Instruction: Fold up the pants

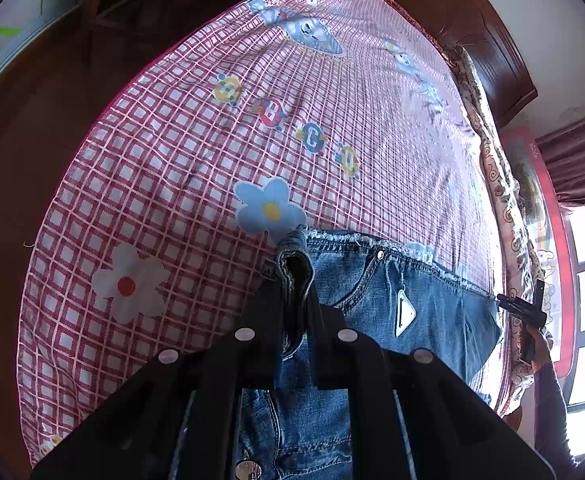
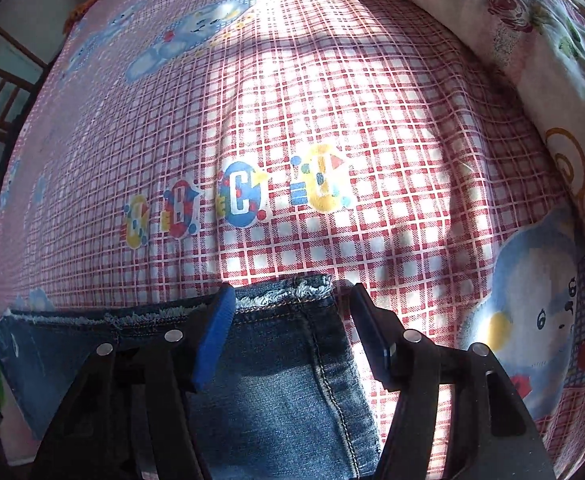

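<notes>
One pair of denim pants point(image 1: 432, 308) lies on the checked bedsheet point(image 1: 180, 168), frayed edge facing away. Left gripper point(image 1: 296, 300) clenched on a bunched fold of denim. Right gripper point(image 2: 292, 332) spread wide — jaws straddle the corner, not gripping. One floral quilt point(image 2: 532, 40) along the sheet's right side.

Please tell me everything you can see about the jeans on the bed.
The jeans are blue washed denim with a frayed edge, orange stitching, a rivet and a white triangular tag. They lie spread on the checked bedsheet. The left hand-held gripper is shut on a bunched fold. The right hand-held gripper is open, its fingers astride the frayed corner.
</notes>
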